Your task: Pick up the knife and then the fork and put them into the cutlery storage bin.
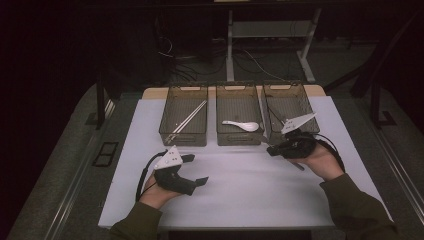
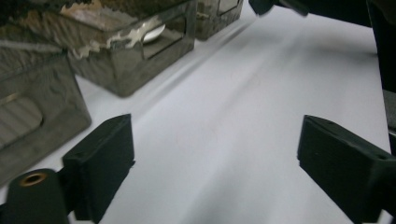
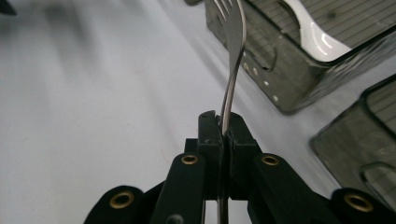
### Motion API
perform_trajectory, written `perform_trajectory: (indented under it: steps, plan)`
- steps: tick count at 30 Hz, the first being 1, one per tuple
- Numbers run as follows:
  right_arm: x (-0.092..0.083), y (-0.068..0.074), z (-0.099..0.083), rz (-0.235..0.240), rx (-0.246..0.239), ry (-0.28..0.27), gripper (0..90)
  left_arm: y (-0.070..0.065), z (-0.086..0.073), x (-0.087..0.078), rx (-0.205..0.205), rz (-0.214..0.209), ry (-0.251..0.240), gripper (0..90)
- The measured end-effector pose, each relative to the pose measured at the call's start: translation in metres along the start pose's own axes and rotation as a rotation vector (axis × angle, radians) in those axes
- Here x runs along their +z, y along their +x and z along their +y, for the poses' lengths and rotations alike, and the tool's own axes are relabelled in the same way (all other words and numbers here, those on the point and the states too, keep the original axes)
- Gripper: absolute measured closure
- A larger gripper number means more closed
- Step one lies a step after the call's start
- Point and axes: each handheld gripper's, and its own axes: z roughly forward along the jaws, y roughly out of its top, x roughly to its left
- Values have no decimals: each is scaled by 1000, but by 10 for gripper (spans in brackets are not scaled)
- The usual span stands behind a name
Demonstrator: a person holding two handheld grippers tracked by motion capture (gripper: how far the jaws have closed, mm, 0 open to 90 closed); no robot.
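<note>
Metal fork, slim and shiny, clamped by its handle between the closed jaws of the right gripper. Curves up and away from the pads, tines outermost, held above the white table beside the front corner of the middle bin.

Sleeves: dark olive fabric is worn to both wrists.
Left gripper: black body, blocky black jaws, grey three-cornered plate on top, black cable looped behind.
Right gripper: black, brass-coloured rivets at the linkage joints, grey plate, black cable.
</note>
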Motion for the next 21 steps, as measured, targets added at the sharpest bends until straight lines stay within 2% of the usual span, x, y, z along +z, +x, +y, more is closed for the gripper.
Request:
perform_trajectory:
  steps: [4,11,21]
  plan:
    - [-5,-4,3,-11,14,-4,864,-4,-9,-6,-15,10,5,0]
    - [-15,-16,8,-43,41,-28,864,-5,-15,-9,-34,-2,15,0]
    - [-30,-43,21,-107,99,-50,864,-7,-17,-3,-19,-18,60,0]
